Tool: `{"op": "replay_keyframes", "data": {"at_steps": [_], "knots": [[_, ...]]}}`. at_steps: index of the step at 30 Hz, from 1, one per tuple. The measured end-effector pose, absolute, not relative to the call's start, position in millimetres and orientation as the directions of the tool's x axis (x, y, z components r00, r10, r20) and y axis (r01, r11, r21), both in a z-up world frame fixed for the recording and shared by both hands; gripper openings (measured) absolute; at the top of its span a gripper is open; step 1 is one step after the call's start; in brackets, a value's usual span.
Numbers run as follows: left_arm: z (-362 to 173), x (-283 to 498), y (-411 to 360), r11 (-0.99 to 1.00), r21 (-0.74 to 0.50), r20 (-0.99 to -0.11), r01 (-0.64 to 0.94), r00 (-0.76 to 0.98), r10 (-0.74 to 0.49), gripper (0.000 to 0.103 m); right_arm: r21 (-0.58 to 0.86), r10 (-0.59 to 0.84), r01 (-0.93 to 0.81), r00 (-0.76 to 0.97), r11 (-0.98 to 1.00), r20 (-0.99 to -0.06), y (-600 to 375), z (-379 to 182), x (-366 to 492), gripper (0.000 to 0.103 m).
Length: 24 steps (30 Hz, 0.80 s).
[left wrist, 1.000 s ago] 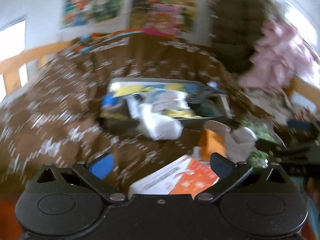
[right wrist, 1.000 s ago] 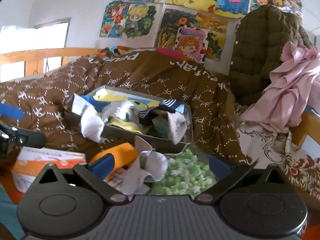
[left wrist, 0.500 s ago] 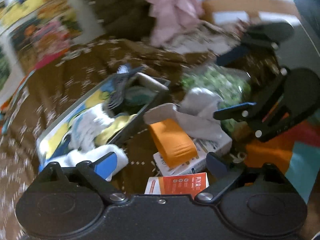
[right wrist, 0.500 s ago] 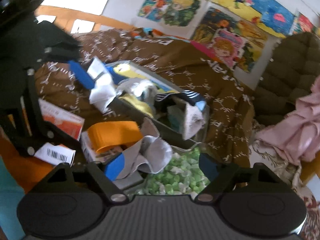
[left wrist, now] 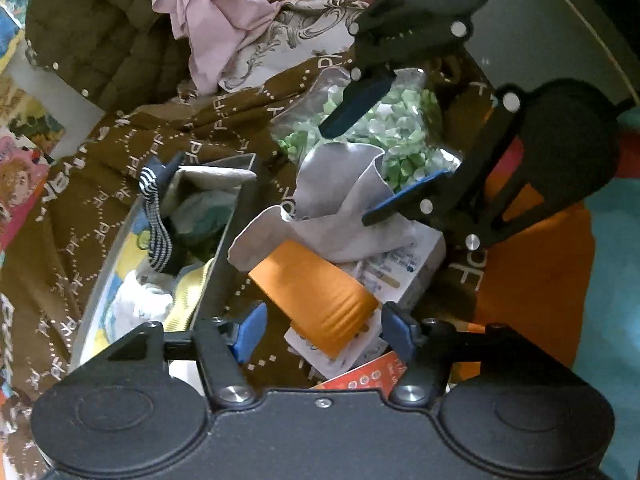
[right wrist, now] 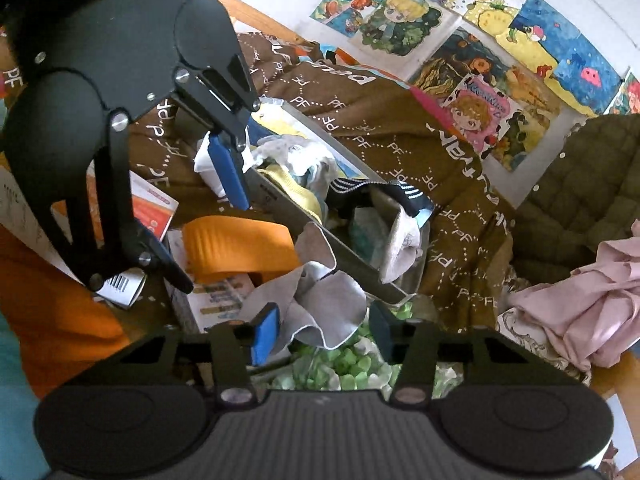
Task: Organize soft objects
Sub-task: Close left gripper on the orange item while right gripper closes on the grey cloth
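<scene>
An orange cloth [left wrist: 316,296] lies folded on a white box [left wrist: 416,264], and a crumpled grey cloth [left wrist: 340,200] rests just behind it. My left gripper [left wrist: 324,334] hangs over the orange cloth with its jaws closing; the cloth lies between the pads, which stand clear of it. The right gripper [right wrist: 322,330] straddles the grey cloth [right wrist: 320,304], jaws closing, pads not pressing. Each gripper shows in the other's view: the right gripper [left wrist: 380,152] and the left gripper [right wrist: 200,220]. A grey storage box [left wrist: 224,240] holding socks and small cloths sits beside them.
A clear bag of green and white bits [left wrist: 400,120] lies past the grey cloth. An orange-and-white carton [left wrist: 368,372] sits near the left gripper. A brown patterned blanket [right wrist: 400,128] covers the bed. A pink garment [right wrist: 580,300] and an olive jacket [right wrist: 580,184] hang at the right.
Both grippers rolled and sank toward the pile, and their jaws narrowed. The left one swung over the orange cloth; the right one came down around the grey cloth.
</scene>
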<state>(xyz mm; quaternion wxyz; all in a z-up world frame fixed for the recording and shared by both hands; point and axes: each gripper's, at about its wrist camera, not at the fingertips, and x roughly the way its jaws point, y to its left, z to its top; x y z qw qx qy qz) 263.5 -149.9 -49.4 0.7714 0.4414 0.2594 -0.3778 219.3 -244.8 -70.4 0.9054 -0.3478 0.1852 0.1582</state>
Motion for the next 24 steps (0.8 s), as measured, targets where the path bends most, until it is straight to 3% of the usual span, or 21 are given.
{"op": "replay_keyframes", "data": {"at_steps": [8, 15, 20, 24], "knots": [[-46.1, 272.8, -146.1, 0.383, 0.392, -0.767, 0.837, 0.527, -0.366, 0.053, -0.624, 0.134, -0.398, 0.895, 0.672, -0.427, -241.6, -72.7, 216.1, 0.031], [-43.4, 273.9, -137.5, 0.506, 0.330, -0.734, 0.797, 0.554, -0.393, 0.043, -0.622, 0.141, -0.397, 0.897, 0.674, -0.419, -240.1, -70.1, 214.3, 0.002], [-50.0, 262.1, -133.9, 0.589, 0.332, -0.679, 0.737, 0.620, -0.393, 0.038, -0.631, 0.137, -0.386, 0.903, 0.673, -0.406, -240.5, -70.0, 213.0, 0.001], [-52.7, 253.3, -131.9, 0.638, 0.332, -0.638, 0.695, 0.664, -0.390, 0.036, -0.654, 0.133, -0.338, 0.930, 0.677, -0.343, -240.3, -66.7, 208.3, 0.001]]}}
